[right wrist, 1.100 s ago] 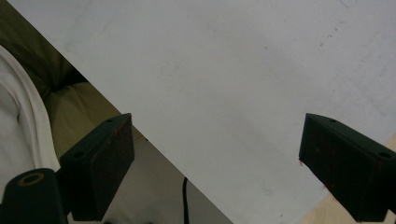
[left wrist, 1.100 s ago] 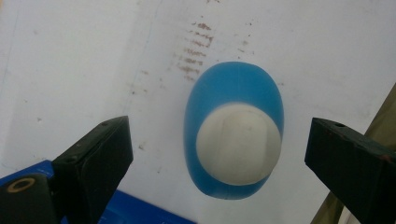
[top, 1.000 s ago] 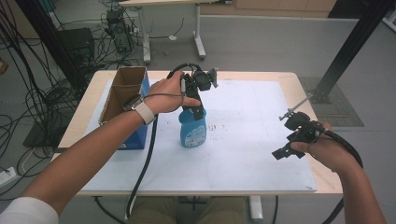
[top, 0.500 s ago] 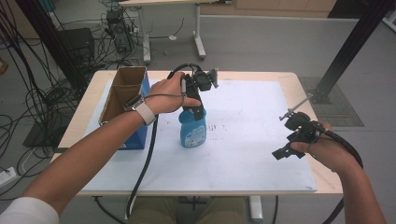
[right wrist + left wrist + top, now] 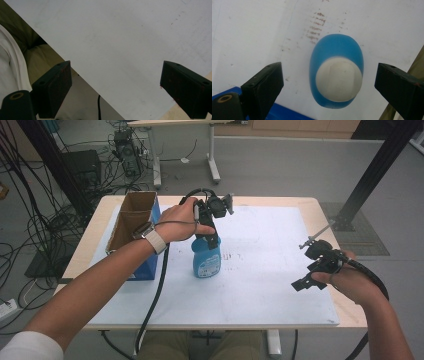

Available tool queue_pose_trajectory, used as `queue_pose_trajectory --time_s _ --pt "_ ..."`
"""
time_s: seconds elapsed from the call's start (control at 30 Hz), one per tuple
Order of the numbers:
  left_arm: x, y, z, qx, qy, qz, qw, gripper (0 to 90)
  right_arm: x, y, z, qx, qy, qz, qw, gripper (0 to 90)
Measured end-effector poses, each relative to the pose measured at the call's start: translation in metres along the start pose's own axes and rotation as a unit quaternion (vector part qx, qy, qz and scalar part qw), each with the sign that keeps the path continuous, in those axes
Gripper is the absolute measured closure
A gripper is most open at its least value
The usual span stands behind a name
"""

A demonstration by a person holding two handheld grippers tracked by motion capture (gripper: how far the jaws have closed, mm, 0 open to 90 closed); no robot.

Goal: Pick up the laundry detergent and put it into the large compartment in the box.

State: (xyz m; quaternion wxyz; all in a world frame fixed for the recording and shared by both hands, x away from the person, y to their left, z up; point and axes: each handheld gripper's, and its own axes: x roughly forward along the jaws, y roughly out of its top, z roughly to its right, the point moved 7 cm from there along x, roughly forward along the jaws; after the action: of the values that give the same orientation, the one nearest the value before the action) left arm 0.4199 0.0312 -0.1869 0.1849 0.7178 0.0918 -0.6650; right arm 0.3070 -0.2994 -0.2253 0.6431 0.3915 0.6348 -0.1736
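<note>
Blue bottle (image 5: 206, 261) stands upright on the white sheet (image 5: 260, 285) covering the table (image 5: 320, 210), long axis vertical, cap end up, a little left of the sheet's middle. From the left gripper view we look straight down that axis: white cap (image 5: 339, 78) facing the camera, blue shoulders spreading around it, label side not readable from there. In the high view the label faces the person. Left gripper (image 5: 212, 227) hangs directly over the bottle top; its jaws are spread wide, one on each side of the cap and clear of it, so nothing is grasped. Right gripper (image 5: 312, 275) sits well apart near the sheet's right edge, jaws likewise spread, nothing between them but bare sheet and table edge. Cardboard box (image 5: 131, 222) with blue outer sides stands at the left edge of the table, near the bottle, top open; what we see of its interior is brown wall, and we cannot tell what lies at the bottom.
</note>
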Motion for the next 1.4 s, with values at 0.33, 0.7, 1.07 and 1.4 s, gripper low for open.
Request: queue_pose_trajectory --time_s 0.33,0.7,1.07,1.4 --pt "0.005 0.001 0.001 0.002 0.000 -0.001 1.0000 9.2 0.001 -0.001 0.000 0.001 0.002 0.000 1.0000 10.5" --pt "0.016 0.001 -0.002 -0.001 -0.006 -0.005 1.0000 10.0 0.002 -0.002 0.001 0.001 0.003 0.000 1.0000 10.5" --pt "0.029 0.004 -0.001 0.002 -0.011 -0.011 0.9999 12.4 0.005 -0.003 0.002 0.003 0.005 0.000 1.0000 10.5" --pt "0.040 0.005 -0.001 0.005 -0.012 -0.019 0.9997 14.6 0.005 -0.006 0.003 0.007 0.006 0.001 1.0000 10.5"
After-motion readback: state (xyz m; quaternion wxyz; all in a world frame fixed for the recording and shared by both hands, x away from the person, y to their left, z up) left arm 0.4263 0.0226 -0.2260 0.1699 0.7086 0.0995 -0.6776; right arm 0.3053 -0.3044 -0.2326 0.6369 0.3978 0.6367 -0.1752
